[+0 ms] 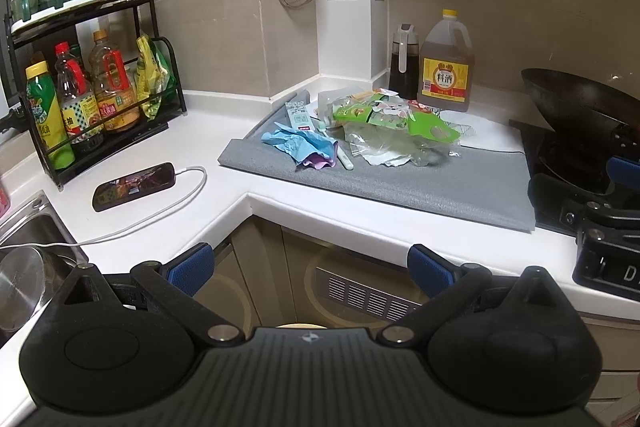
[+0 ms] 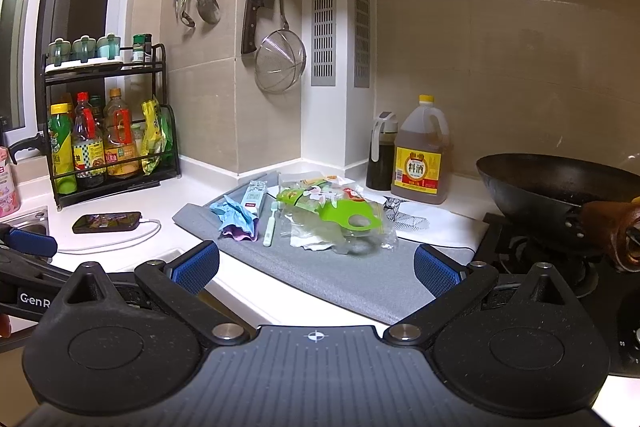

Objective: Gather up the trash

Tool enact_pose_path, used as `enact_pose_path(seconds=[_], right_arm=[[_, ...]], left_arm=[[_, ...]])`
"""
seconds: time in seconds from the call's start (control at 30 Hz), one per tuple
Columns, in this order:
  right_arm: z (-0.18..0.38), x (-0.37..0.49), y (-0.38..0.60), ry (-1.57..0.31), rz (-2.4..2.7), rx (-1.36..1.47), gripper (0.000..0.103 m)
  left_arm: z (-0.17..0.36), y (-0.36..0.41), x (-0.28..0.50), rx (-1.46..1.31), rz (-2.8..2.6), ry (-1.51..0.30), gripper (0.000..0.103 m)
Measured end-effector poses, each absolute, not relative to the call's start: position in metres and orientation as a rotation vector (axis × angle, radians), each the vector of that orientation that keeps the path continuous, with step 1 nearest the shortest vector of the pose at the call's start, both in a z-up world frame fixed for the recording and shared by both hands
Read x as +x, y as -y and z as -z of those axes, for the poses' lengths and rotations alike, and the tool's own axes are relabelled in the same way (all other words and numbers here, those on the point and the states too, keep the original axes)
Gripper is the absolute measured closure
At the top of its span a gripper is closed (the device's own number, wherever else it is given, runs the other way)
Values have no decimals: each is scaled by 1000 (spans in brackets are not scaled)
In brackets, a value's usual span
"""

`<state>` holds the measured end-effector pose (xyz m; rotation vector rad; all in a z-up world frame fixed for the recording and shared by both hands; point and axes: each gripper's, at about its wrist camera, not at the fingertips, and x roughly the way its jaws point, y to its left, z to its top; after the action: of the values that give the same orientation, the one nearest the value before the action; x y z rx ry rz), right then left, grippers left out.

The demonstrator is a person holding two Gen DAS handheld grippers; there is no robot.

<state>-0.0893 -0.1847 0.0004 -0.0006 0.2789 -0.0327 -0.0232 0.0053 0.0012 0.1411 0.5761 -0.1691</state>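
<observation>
Here, taking the grey foam mat (image 1: 400,179) on the white countertop (image 1: 208,143) as landmark: left of it stands a black wire rack of sauce bottles (image 1: 88,99), and nearer the mat lies a dark phone (image 1: 134,186) on a white cable. On the mat, left to right: crumpled blue gloves (image 1: 298,143) over a purple scrap, a white printed box (image 1: 298,115) behind them, a pale toothbrush (image 2: 270,225) just beside the gloves, then a heap of clear plastic wrappers with a green-printed bag (image 1: 394,129) on top. Behind the mat stands an amber yellow-capped jug (image 1: 446,67); right of it, a black wok (image 2: 556,191) on the stove. Left gripper (image 1: 310,269): blue pads wide apart, empty, short of the mat. Right gripper (image 2: 316,263): likewise spread, holding nothing, over the mat's near edge.
</observation>
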Motion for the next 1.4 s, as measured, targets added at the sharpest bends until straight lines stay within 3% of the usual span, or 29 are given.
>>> enact_pose_path(seconds=[0.47, 0.87, 1.4], right_arm=[[5, -39, 208, -278, 47, 31, 0], [36, 92, 214, -242, 70, -159, 0], [79, 221, 185, -329, 34, -426, 0]], left_arm=[[-1, -4, 33, 129, 169, -603, 0], [3, -4, 173, 44, 118, -687, 0], [57, 26, 331, -29, 116, -884, 0]])
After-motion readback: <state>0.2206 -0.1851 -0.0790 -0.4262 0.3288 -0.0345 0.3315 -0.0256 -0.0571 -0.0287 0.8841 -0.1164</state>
